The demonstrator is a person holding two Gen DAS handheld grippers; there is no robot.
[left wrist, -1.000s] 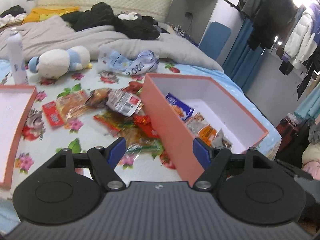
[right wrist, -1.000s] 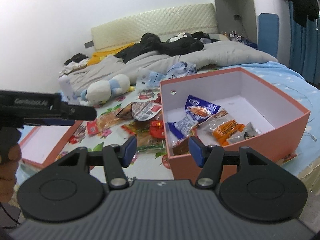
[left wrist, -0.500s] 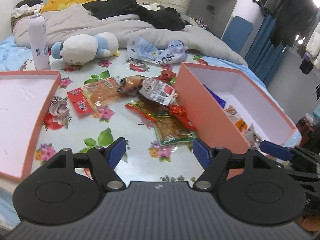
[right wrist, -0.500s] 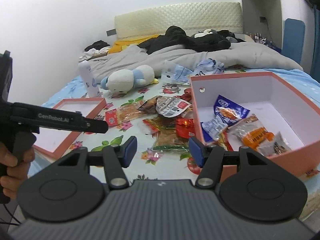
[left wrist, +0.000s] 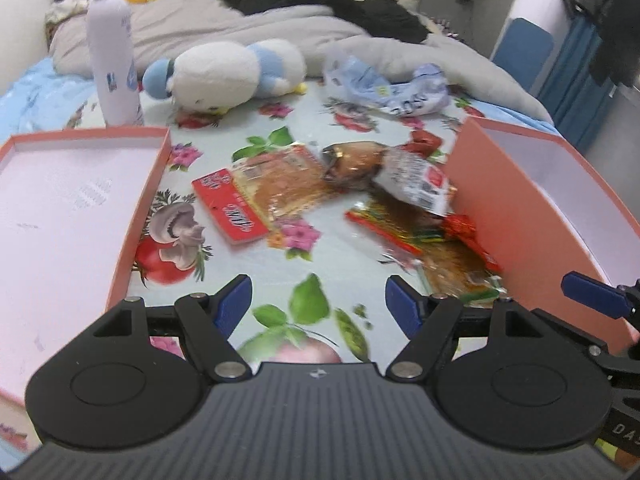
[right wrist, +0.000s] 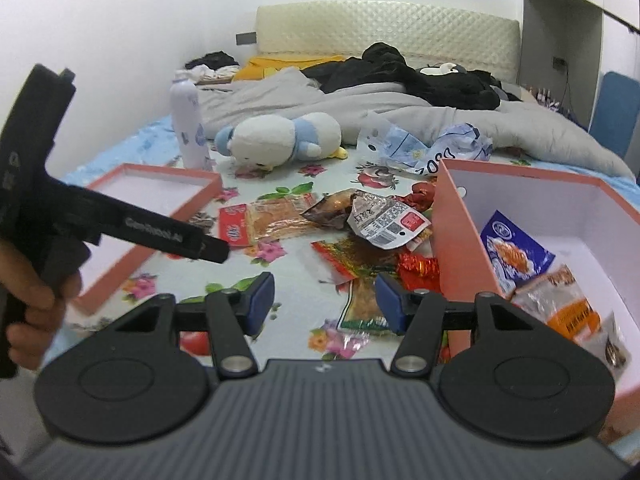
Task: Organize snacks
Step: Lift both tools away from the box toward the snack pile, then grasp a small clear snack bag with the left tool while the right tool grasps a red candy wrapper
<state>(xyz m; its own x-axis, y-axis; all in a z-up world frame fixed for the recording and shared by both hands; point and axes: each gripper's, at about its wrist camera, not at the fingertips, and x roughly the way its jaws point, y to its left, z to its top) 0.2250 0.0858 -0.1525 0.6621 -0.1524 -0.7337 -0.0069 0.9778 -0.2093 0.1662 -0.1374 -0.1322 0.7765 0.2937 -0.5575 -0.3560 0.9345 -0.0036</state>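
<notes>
Several snack packets lie loose on the flowered bed cover: a red and orange packet (left wrist: pixel 256 196) (right wrist: pixel 272 216), a brown and white one (left wrist: pixel 384 168) (right wrist: pixel 372 212), and a green-edged one (left wrist: pixel 460 272) (right wrist: pixel 364 304). An open salmon box (left wrist: pixel 520 216) (right wrist: pixel 460 248) stands to their right and holds several snacks, among them a blue packet (right wrist: pixel 512 252). My left gripper (left wrist: pixel 318 306) is open and empty above the cover. My right gripper (right wrist: pixel 324 300) is open and empty, near the box's left wall.
The box lid (left wrist: pixel 72 216) (right wrist: pixel 152 196) lies upturned at the left. A white spray bottle (left wrist: pixel 114 56), a plush toy (left wrist: pixel 228 72), a crumpled blue bag (left wrist: pixel 392 88) and a grey duvet (right wrist: pixel 420 116) lie behind the snacks.
Both grippers have swung left, from over the box toward the loose snacks and the lid. Both stay open and empty.
</notes>
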